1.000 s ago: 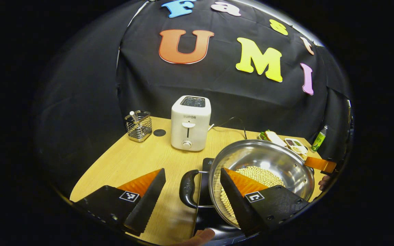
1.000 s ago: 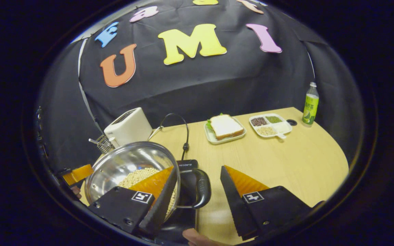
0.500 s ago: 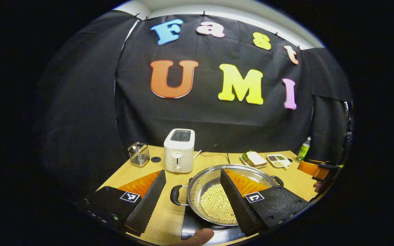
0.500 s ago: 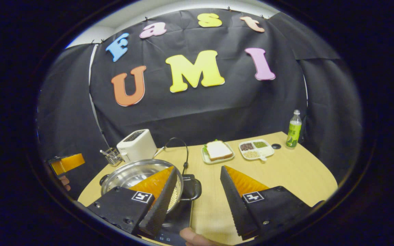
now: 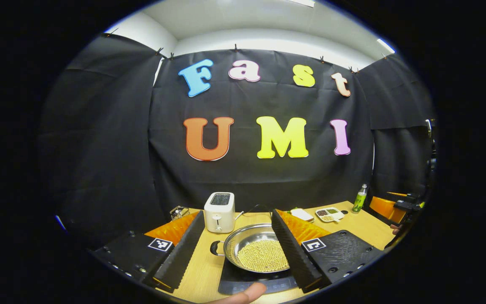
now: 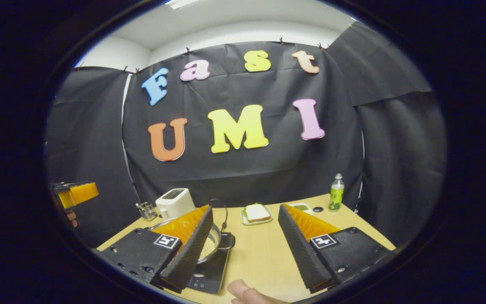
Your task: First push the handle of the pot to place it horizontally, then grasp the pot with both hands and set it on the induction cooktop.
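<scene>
In the left gripper view, a wire holder (image 5: 178, 212) and a toaster (image 5: 219, 212) are seen at 10 and 11 o'clock from the pot (image 5: 256, 253), which is set on the induction cooktop (image 5: 243, 282) near the table (image 5: 365, 226) front edge. The left gripper (image 5: 238, 247) is held with fingers apart, empty. Bare table is left at 3 o'clock, where the right gripper (image 6: 246, 245) is likewise spread, empty.

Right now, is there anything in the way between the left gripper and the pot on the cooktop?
Nothing visible. The left gripper is open, and the pot sits on the induction cooktop straight ahead between its fingers. The toaster stands behind the pot, off that line.
</scene>
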Demonstrator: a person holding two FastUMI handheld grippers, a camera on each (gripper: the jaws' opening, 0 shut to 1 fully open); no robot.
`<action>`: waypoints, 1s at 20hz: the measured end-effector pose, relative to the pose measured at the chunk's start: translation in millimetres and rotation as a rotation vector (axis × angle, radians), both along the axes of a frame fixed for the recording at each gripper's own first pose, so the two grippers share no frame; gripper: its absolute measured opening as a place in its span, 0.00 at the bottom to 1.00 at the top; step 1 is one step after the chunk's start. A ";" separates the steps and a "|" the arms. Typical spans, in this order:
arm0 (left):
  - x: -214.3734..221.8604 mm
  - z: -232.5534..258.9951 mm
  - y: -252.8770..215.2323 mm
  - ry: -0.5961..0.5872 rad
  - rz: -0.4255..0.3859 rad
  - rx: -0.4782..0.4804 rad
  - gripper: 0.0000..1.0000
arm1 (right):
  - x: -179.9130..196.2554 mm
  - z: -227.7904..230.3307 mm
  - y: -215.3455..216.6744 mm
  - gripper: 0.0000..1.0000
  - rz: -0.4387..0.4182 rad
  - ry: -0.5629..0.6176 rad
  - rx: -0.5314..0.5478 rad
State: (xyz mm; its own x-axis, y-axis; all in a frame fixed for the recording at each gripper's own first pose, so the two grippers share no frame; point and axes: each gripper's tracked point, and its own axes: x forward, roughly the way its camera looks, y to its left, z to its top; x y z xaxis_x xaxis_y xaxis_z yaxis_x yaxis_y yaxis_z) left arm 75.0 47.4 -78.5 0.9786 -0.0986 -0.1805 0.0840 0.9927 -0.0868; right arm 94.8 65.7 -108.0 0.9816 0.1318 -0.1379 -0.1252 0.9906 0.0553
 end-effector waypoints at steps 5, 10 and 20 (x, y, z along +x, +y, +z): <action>-37.1 23.9 -24.7 -0.058 -0.019 -0.017 0.95 | -52.9 34.0 -28.0 0.96 -0.021 -0.082 -0.006; -76.1 46.9 -47.0 -0.123 -0.032 0.010 0.95 | -111.3 55.8 -49.1 0.96 -0.031 -0.163 -0.016; -134.2 36.1 -86.5 -0.179 -0.122 -0.024 0.95 | -166.7 45.2 -64.7 0.96 0.000 -0.174 -0.018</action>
State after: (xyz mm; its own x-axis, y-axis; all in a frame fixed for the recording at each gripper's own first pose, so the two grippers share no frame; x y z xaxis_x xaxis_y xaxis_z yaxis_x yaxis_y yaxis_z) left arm -59.1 -39.1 -42.4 0.9754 -0.2203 -0.0014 0.2194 0.9720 -0.0836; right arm -72.0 0.9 -62.8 0.9909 0.1310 0.0318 -0.1315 0.9912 0.0155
